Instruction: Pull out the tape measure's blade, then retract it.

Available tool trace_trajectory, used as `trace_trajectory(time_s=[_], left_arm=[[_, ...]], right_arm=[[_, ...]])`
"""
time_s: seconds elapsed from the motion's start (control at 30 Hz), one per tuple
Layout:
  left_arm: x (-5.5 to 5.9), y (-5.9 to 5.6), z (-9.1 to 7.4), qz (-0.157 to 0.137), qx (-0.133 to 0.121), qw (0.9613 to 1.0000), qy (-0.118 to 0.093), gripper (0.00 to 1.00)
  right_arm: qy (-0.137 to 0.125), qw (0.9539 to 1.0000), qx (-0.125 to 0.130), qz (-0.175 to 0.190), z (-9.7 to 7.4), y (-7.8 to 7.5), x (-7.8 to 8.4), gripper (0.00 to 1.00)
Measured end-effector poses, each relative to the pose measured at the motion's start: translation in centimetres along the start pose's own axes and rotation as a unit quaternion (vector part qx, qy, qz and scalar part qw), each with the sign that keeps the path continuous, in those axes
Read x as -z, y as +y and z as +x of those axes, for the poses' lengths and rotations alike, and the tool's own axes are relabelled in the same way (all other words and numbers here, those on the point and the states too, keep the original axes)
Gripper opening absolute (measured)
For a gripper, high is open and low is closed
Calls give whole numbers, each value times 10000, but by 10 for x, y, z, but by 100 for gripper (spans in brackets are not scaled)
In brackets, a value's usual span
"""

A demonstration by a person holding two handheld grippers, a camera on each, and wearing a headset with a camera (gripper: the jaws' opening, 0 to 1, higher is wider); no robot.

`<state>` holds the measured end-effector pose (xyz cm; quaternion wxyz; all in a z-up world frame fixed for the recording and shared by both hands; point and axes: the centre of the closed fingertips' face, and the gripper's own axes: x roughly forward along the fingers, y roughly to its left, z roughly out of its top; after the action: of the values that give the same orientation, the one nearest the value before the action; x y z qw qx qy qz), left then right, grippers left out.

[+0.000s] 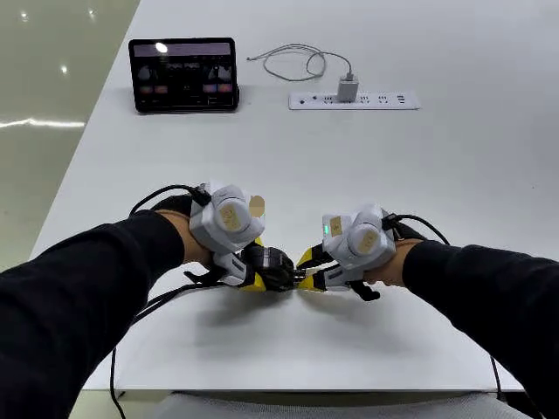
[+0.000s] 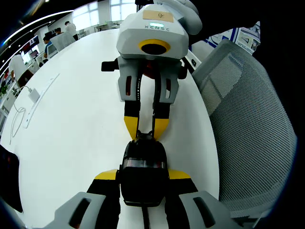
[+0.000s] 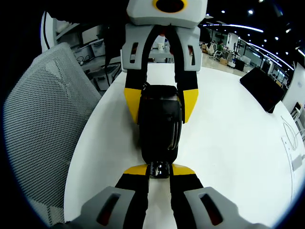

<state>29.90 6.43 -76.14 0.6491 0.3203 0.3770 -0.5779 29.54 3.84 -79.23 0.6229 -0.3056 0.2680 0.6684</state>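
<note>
The white counter [image 1: 454,183] holds the work near its front edge. The left gripper [image 2: 143,174] has its 2 fingers clamped on the black tape measure [image 2: 143,157]. The right gripper [image 3: 159,170] has its fingers pinched narrow on the blade tip [image 2: 145,137] at the case's mouth. Farther back lie a tablet [image 1: 183,74] and a power strip [image 1: 384,101].

A broad white rectangular workbench top [image 1: 437,175] runs from near to far. To its left lies a glossy pale grey-green floor [image 1: 52,87] dotted with reflected light. At the far left of the bench stands a black tablet with a lit screen [image 1: 183,74]. To its right is a white power strip [image 1: 384,101] with a looped white cable [image 1: 293,59]. A grey mesh office chair [image 2: 248,124] sits at the near edge. Bright windows [image 2: 95,12] line the far wall, and small ceiling lights [image 3: 250,12] glow overhead.
</note>
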Motion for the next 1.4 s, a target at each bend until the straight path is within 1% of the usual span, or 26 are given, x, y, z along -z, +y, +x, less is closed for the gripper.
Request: trace_trajectory(time_s=[0.03, 0.07, 0.1, 0.17, 0.23, 0.27, 0.3, 0.5, 0.73, 0.83, 1.03, 1.4], left_arm=[[0, 0, 0, -4, -5, 10000, -1, 32], [0, 1, 0, -37, -12, 10000, -1, 32], [0, 1, 0, -42, -8, 10000, 1, 32], [1, 1, -1, -76, 3, 10000, -5, 32], [1, 0, -1, -17, 8, 10000, -15, 32], [1, 0, -1, 12, -6, 10000, -12, 32], [1, 0, -1, -15, -11, 10000, -9, 32], [1, 0, -1, 9, -36, 10000, 41, 32], [2, 0, -1, 6, -46, 10000, 62, 32], [1, 0, -1, -4, -44, 10000, 69, 32], [1, 0, -1, -7, -40, 10000, 69, 32], [1, 0, -1, -63, -11, 9999, 91, 32]], right_arm=[[93, 9999, -16, -43, 1, 0, 2, 12], [77, 10000, -36, 29, 0, -2, 2, 12], [61, 9996, -70, 278, 0, 0, 3, 11], [47, 9997, -45, 221, -2, -2, 3, 9], [76, 9993, -82, 344, -2, 0, 5, 9], [76, 9993, -78, 349, -2, -1, 5, 8], [71, 9993, -74, 367, -3, -1, 5, 8], [130, 9995, -37, 288, -8, 0, 9, 8], [145, 9993, -18, 337, -11, 0, 12, 9], [160, 9995, 2, 285, -13, 0, 14, 9], [158, 9992, 26, 363, -15, 0, 17, 9], [227, 9990, 7, 385, -20, -1, 24, 9]])
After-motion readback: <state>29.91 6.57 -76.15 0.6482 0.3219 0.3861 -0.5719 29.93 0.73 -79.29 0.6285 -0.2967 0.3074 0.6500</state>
